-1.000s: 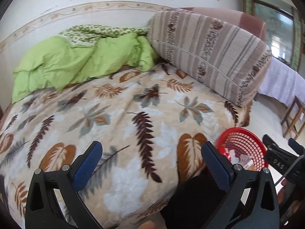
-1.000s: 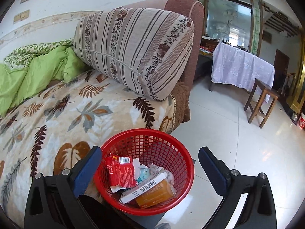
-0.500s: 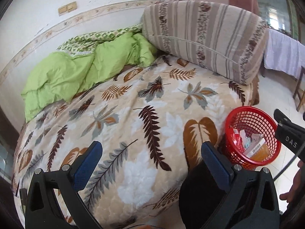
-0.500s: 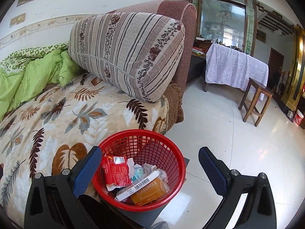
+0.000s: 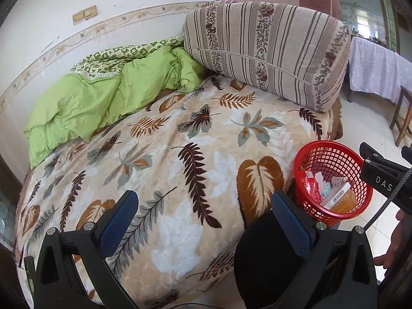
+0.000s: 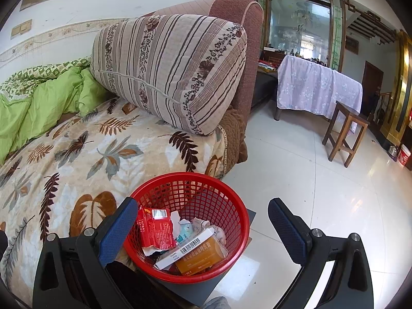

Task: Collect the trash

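Observation:
A red mesh basket stands beside the bed's near corner. It holds a red carton, an orange box, a white barcoded box and crumpled paper. It also shows in the left wrist view. My right gripper is open and empty, just above the basket. My left gripper is open and empty, above the leaf-print blanket. The right gripper's body shows at the left view's right edge.
A striped cushion leans on the sofa arm, a green quilt lies by the wall. A wooden stool and a cloth-covered table stand on the white tiled floor to the right.
My left gripper has risen and pulled back, so more of the bed and the basket show. My right gripper has drawn back slightly from the basket. Both stay open.

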Available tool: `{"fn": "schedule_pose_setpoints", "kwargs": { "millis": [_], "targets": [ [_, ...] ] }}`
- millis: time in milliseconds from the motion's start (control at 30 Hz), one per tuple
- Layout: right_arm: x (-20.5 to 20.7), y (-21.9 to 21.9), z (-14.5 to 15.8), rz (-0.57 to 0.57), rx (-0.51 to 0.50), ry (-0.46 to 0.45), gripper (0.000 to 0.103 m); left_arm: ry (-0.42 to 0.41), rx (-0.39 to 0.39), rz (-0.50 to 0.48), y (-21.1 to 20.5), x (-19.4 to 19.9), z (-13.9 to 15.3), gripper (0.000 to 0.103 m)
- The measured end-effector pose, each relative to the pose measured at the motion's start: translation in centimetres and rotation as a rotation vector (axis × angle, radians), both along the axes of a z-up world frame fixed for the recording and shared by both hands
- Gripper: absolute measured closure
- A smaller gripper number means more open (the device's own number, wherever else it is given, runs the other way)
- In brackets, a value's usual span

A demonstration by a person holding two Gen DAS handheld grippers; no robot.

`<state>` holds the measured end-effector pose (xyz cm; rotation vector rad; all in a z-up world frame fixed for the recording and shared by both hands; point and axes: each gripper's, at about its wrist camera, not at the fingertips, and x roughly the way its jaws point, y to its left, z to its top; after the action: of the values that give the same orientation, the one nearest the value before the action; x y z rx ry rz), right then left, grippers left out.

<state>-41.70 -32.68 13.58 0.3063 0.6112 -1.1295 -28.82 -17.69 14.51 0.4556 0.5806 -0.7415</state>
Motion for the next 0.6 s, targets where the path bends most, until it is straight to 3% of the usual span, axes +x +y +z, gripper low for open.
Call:
{"fn": "schedule_pose_setpoints", "kwargs": {
  "millis": [600],
  "targets": [
    [0.14,0.32,-0.09,0.008,-0.001,0.005,0.001,0.027,-0.003,0.018,0.37,0.43,-0.25,0.0]
  ]
}}
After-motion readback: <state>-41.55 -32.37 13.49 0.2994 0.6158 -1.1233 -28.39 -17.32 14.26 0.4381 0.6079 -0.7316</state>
